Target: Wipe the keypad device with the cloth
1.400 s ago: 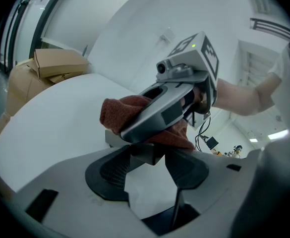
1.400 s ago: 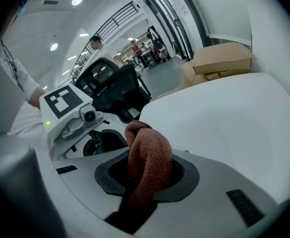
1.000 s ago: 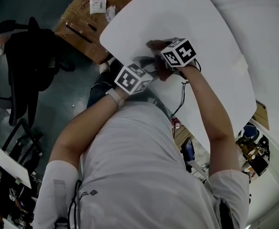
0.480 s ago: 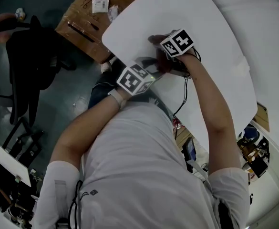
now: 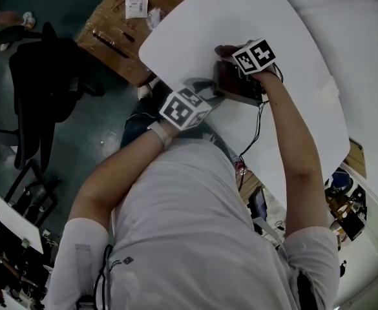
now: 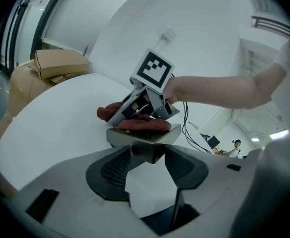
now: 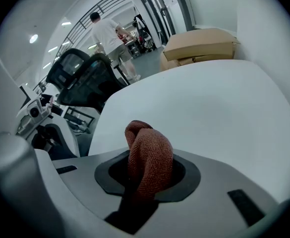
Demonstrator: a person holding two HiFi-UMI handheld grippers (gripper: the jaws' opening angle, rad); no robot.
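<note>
Left gripper: in the left gripper view its jaws were clamped on the near corner of the keypad device, a grey slab lying flat on the white table. A reddish-brown cloth lay bunched on the device's top face. The right gripper came down onto that cloth from above, its marker cube uppermost and a bare forearm reaching in from the right. A cardboard box stood beyond the table's far left edge. In the right gripper view, the jaws were closed on a fold of the cloth, which stood up between them. Bare table top lay beyond, with the box at the far side. A black office chair stood to the left, and a person stood well off in the background. In the head view, both grippers were close together over the table's near edge, the left one lower left, the right one upper right. The device showed as a dark patch between them. A black cable hung from the right gripper past the table's edge. The person's grey shirt filled the lower frame.
</note>
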